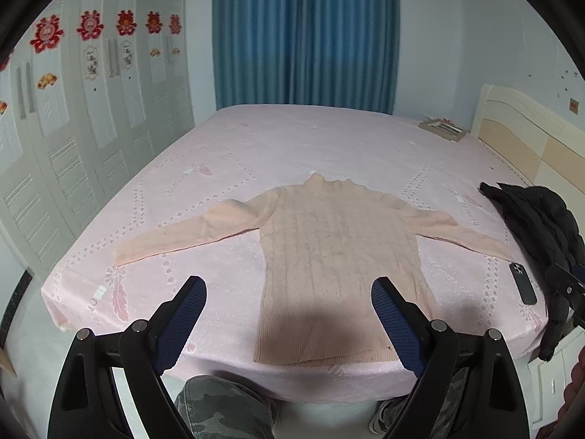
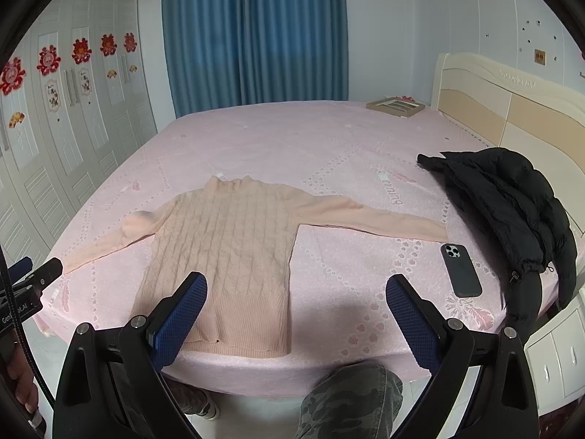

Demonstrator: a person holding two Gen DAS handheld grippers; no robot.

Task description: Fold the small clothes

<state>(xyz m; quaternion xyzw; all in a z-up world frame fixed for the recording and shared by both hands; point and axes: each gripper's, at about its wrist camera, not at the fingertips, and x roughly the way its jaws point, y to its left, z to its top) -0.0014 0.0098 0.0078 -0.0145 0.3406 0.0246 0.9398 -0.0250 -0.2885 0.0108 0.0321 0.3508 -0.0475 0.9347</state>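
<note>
while both tongs gape, sweater hem meets bed edge

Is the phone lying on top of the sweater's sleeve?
No, the phone lies on the bedsheet just below the sweater sleeve's cuff, apart from it.

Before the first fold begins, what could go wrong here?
1. The dark phone lies just below the peach cable-knit sweater's right sleeve cuff; grabbing that cuff could snag or flick it.
2. The sweater hem sits at the pink bed's edge, so tugging may drag it off.
</note>
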